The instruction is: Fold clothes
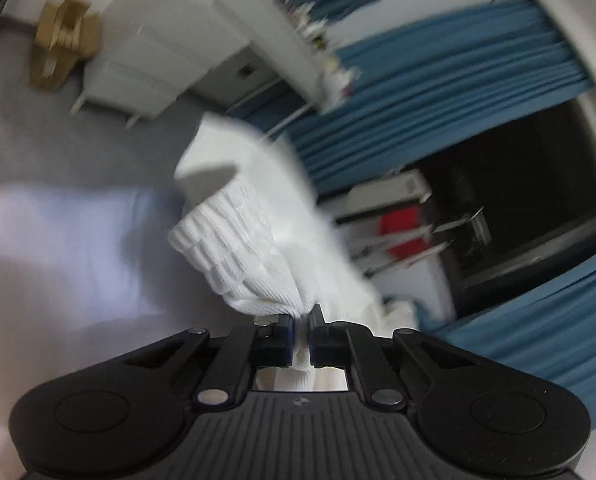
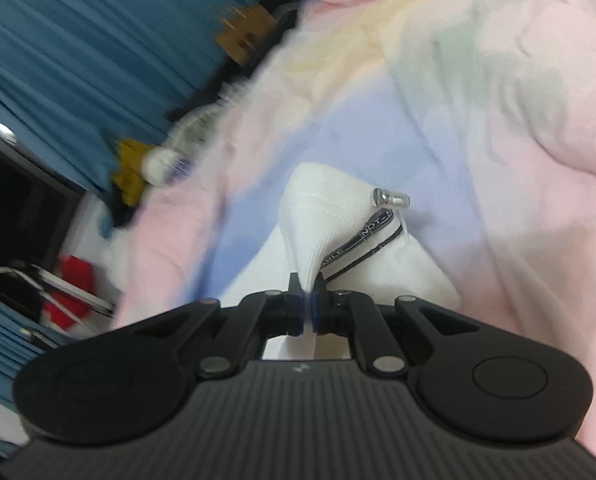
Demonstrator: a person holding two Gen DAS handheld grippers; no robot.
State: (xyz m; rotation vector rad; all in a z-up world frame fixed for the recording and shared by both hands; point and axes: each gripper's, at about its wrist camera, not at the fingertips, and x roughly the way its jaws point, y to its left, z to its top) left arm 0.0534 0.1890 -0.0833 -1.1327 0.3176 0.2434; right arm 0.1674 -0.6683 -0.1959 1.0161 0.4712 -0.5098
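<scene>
Both claws pinch the white garment (image 1: 258,232): left gripper (image 1: 301,334), right gripper (image 2: 306,308); I'd keep tension even, watching the drawstring (image 2: 371,240)

A bed (image 2: 517,128) covered by a rumpled pastel sheet fills the right wrist view, with blurred patches of pink, pale yellow, soft green and lavender-blue. A white garment (image 2: 381,268) is seen against the sheet just below the centre, over the lavender patch; whether it rests on the bed cannot be told. At 10 o'clock the bed's edge runs diagonally. In the left wrist view the bedding (image 1: 58,240) looks greyish-lavender, spreading toward 9 o'clock.
</scene>
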